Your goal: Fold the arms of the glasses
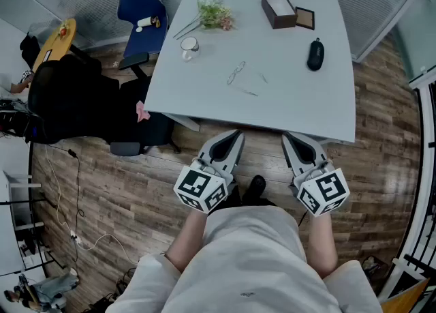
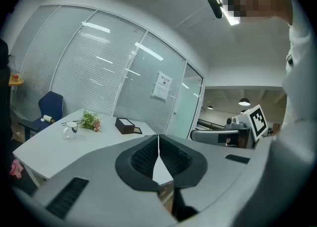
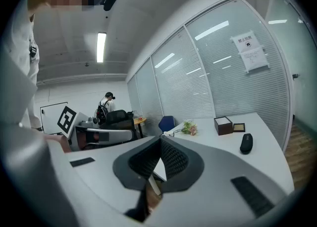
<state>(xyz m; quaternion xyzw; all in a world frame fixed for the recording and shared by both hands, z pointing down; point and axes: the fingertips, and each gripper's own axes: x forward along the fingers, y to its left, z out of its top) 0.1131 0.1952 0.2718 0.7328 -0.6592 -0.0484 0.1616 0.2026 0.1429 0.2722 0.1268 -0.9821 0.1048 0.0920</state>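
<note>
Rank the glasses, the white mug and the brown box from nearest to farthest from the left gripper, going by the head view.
1. The glasses, mid-table, straight ahead of the left gripper.
2. The white mug, farther back, to the left.
3. The brown box, near the far edge, to the right.

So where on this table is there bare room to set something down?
The table's near strip, between the glasses and the front edge, is bare. It is widest at the right, below the case, and also open at the left corner below the mug. The far side is crowded: flowers and box.
</note>
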